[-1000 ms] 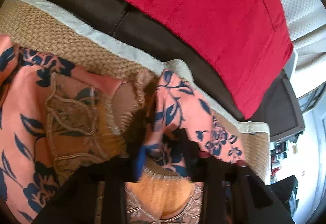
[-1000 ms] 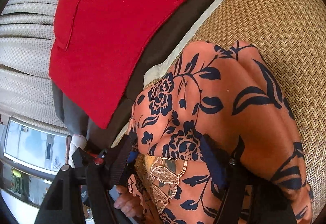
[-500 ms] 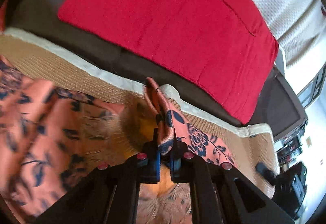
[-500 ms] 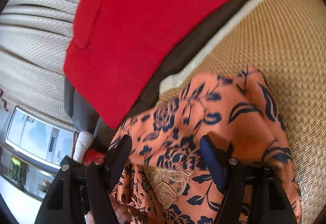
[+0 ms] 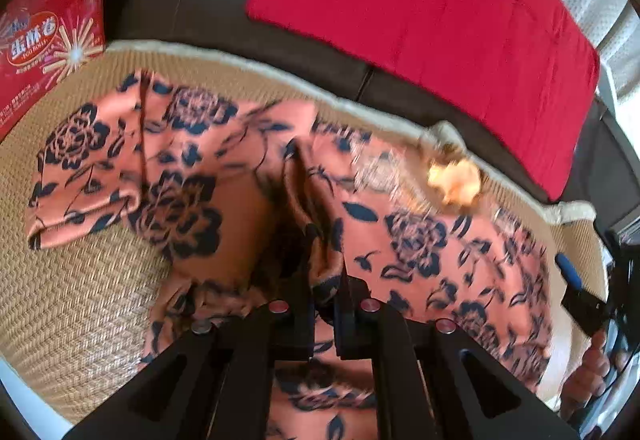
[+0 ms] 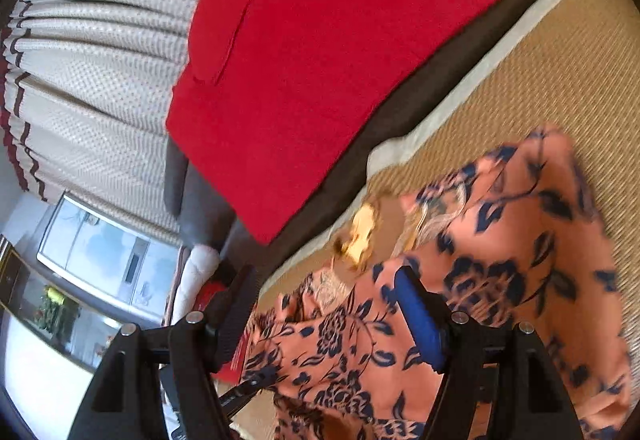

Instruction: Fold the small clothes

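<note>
Snack packaging, a red box [image 5: 48, 40], sits at my far left on the woven mat [image 5: 80, 304]. My left gripper [image 5: 324, 280] has its fingers pinched tight on a fold of the orange floral garment [image 5: 192, 184], which sprawls crumpled across the mat. Behind lies a red cushion [image 6: 340, 48]. My right gripper [image 6: 324, 304] hovers above the cloth, fingers spread wide, gripping nothing.
</note>
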The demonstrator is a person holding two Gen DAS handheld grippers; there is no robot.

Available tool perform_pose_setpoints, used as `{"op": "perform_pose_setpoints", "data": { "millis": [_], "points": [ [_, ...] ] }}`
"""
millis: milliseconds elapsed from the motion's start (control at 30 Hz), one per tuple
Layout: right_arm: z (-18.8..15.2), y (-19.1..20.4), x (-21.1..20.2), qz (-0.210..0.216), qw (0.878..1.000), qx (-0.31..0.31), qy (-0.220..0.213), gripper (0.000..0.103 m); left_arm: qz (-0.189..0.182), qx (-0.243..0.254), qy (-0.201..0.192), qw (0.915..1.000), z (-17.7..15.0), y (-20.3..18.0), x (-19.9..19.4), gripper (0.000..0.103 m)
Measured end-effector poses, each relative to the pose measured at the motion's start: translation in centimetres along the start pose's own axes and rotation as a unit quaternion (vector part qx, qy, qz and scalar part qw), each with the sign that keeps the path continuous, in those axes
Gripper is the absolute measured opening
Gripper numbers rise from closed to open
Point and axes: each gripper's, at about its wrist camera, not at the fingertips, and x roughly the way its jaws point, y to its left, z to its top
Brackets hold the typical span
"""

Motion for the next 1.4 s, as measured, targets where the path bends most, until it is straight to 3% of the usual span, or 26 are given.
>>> {"op": "perform_pose_setpoints", "data": {
  "millis": [133, 200, 233, 267, 400, 467, 500, 567, 733, 800, 967, 1067, 1233, 1333, 1400],
  "points": [
    [-1.4, 0.9, 3.0, -0.017, 0.999, -0.015, 0.045, 0.071, -0.006, 0.022, 0.012, 0.9997, -0.4, 0.5, -0.2, 0.008],
    [-2.1, 0.9, 5.0, -0.037, 0.995, -0.017, 0.088, 0.071, -0.008, 0.036, 0.038, 0.9986, -0.3, 1.1, 0.1, 0.021],
    [-2.5, 0.6, 6.0, -0.058, 0.992, -0.016, 0.109, 0.071, 0.002, 0.032, 0.05, 0.9982, -0.3, 1.7, 0.1, 0.038],
    [-3.3, 0.0, 7.3, -0.091, 0.987, -0.015, 0.132, 0.071, 0.001, 0.022, 0.048, 0.9986, -0.3, 2.0, -0.5, 0.043],
    [-3.5, 0.6, 7.8, -0.103, 0.986, -0.023, 0.133, 0.071, -0.031, -0.032, -0.002, 0.999, 0.7, 6.3, -3.9, 0.046],
    [-3.4, 1.9, 7.0, -0.08, 0.989, -0.042, 0.113, 0.071, 0.009, -0.066, -0.047, 0.9966, 1.1, 9.1, -6.1, 0.059],
    [-3.5, 2.6, 6.7, -0.075, 0.99, -0.055, 0.104, 0.071, 0.034, -0.082, -0.066, 0.9939, 1.2, 10.4, -7.0, 0.059],
    [-3.7, 3.3, 6.6, -0.072, 0.99, -0.069, 0.096, 0.073, 0.06, -0.113, -0.076, 0.9889, 1.2, 12.8, -7.8, 0.059],
    [-4.7, 3.0, 7.7, -0.077, 0.989, -0.058, 0.111, 0.073, 0.053, -0.213, -0.073, 0.9729, 0.4, 17.0, -7.3, 0.059],
    [-4.8, 2.7, 7.8, -0.079, 0.989, -0.056, 0.113, 0.073, 0.069, -0.222, -0.083, 0.969, 0.2, 17.8, -7.3, 0.059],
    [-5.0, 2.8, 8.1, -0.08, 0.988, -0.061, 0.114, 0.073, 0.08, -0.221, -0.086, 0.9681, -0.1, 18.4, -6.7, 0.055],
    [-5.3, 2.9, 8.5, -0.08, 0.988, -0.063, 0.118, 0.073, 0.058, -0.232, -0.08, 0.9676, 0.0, 19.7, -5.9, 0.036],
    [-5.7, 3.0, 8.7, -0.082, 0.987, -0.068, 0.121, 0.073, 0.006, -0.263, -0.069, 0.9624, 0.2, 20.7, -4.1, 0.035],
    [-5.7, 3.1, 8.7, -0.081, 0.987, -0.069, 0.121, 0.073, -0.014, -0.261, -0.078, 0.962, 0.4, 20.5, -4.0, 0.018],
    [-5.7, 3.0, 8.7, -0.082, 0.987, -0.069, 0.12, 0.073, -0.018, -0.26, -0.08, 0.9622, 0.6, 20.5, -3.7, 0.016]
  ]
}}
